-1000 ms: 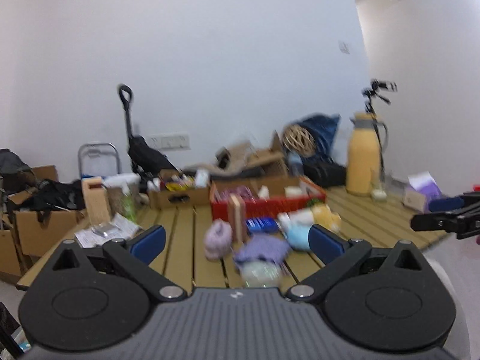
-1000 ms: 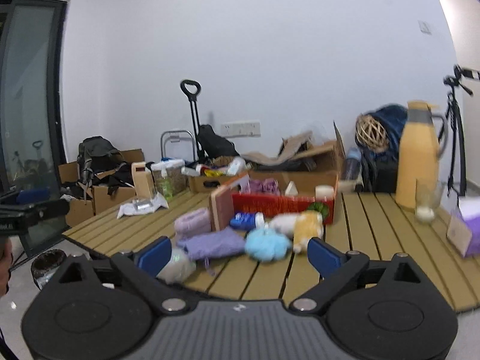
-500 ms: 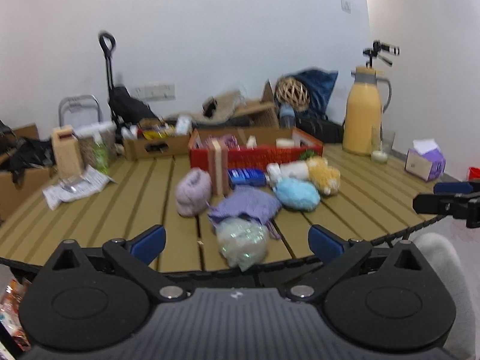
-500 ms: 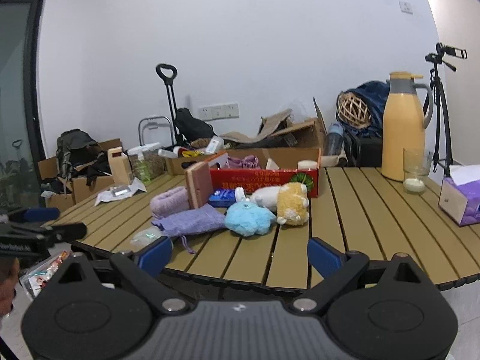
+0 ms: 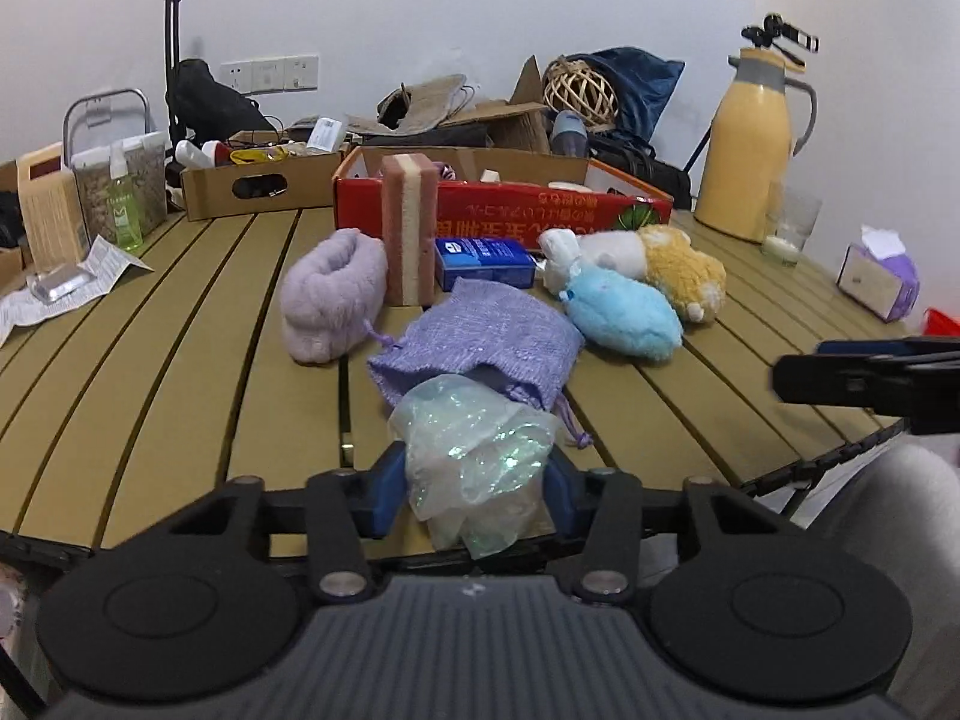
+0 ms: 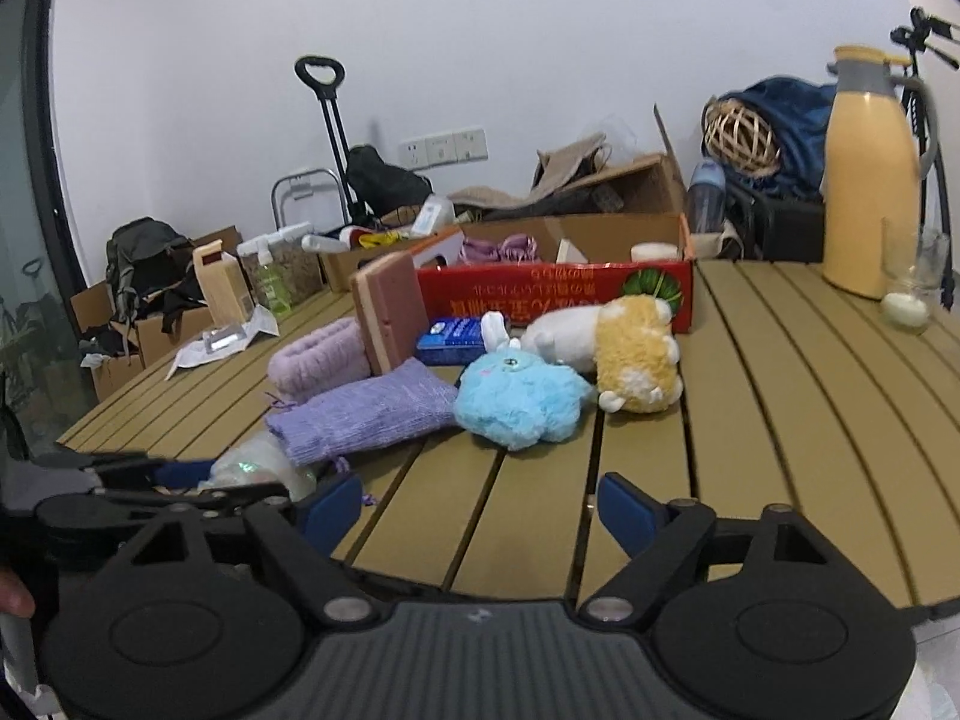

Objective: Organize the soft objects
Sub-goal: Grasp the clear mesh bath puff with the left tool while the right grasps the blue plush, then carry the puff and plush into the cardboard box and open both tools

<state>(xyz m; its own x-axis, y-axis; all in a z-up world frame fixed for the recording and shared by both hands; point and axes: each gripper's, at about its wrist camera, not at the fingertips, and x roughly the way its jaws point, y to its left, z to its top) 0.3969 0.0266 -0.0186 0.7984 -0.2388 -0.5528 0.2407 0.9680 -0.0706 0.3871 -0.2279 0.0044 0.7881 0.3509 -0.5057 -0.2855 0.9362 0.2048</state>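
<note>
Your left gripper (image 5: 477, 495) has its jaws clenched on the iridescent mesh pouf (image 5: 474, 456), which sits between the blue pads at the near edge of the bench (image 5: 150, 360), bulging up above them. Its far side touches the open mouth of the purple knit pouch (image 5: 480, 345). That pouch lies flat with its long axis running away from you, slightly to the right.

Your right gripper (image 6: 480, 507) hangs with jaws released over bare slats, nothing between them; the blue plush (image 6: 522, 399) lies ahead of it, apart. Just behind the blue plush, touching it, the white-and-yellow plush (image 6: 624, 354) lies on its side. A lilac rolled towel (image 5: 333, 303) sits left of an upright pink sponge block (image 5: 410, 228).

The bench is tan slatted wood. A red cardboard box (image 5: 540, 213) stands behind the toys, a yellow thermos jug (image 5: 753, 144) at far right, white walls beyond.
</note>
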